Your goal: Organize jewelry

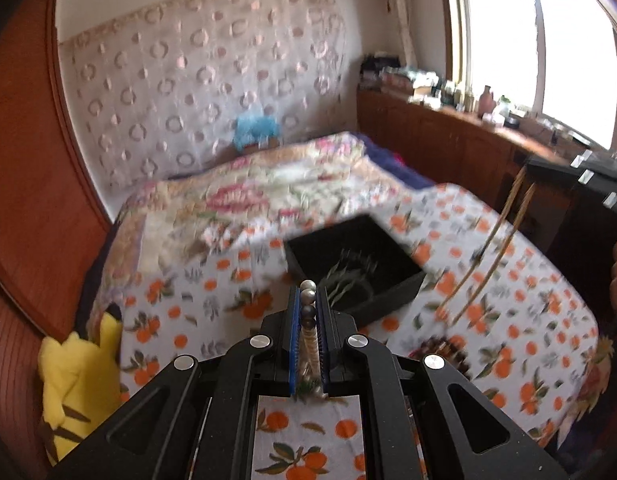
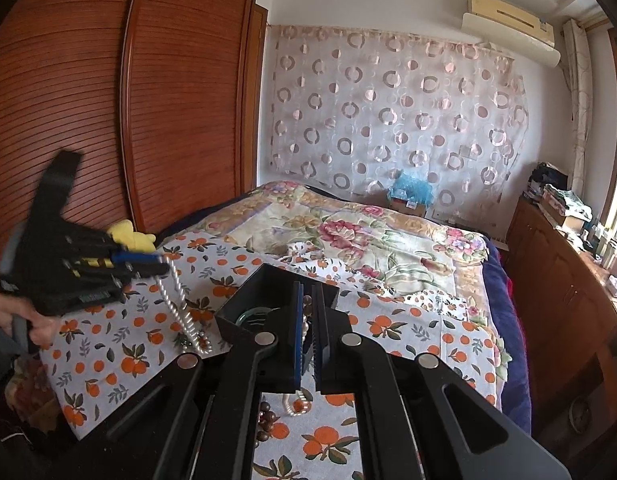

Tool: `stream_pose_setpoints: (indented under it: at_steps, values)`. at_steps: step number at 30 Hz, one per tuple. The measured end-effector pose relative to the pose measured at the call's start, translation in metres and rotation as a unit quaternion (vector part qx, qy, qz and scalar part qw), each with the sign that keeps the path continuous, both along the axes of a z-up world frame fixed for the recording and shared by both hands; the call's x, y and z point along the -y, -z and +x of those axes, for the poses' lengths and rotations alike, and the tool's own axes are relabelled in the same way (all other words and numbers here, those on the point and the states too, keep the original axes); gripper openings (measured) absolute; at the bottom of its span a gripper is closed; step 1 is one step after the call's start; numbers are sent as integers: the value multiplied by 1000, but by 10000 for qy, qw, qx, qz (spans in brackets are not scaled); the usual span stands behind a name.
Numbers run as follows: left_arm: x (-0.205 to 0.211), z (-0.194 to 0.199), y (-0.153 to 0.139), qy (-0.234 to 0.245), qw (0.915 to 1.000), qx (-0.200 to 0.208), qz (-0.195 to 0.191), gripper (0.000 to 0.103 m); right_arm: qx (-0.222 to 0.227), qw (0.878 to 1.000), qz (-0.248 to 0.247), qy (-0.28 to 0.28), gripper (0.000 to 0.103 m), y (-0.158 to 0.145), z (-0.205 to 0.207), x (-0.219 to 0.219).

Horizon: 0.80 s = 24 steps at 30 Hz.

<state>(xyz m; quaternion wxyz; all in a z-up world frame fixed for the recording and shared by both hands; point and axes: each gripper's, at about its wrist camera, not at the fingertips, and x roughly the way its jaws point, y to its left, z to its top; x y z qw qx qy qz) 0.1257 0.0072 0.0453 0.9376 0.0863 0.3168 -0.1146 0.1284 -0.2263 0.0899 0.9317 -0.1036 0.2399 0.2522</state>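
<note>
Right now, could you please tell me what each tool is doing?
Left tool: closed on a pearl necklace.
Right tool: closed on another bead strand.

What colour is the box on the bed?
Black box; clearest in the left wrist view.

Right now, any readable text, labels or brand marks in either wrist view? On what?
None can be read.
left gripper: pale lettering on its black body, seen in the right wrist view, too blurred to read.
Cardboard box at the curtain: dark print, too small.
Air conditioner: small sticker, too small.
</note>
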Motion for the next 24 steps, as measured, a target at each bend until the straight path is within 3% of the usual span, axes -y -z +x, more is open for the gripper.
stream_pose_setpoints:
  at_steps: [12,18,24]
  values:
    - [16,-35,-103,285,9917,1128,-542,7,41,10000,6,-14,5,-3,-3,-1]
    - [14,-31,-105,266,9917,1096,-616,7,-122,9998,44,-120,5,2,-3,3]
    - [17,-26,-84,303,9944,887,-496,7,-427,9989,32,-203,5,27,-1,-1]
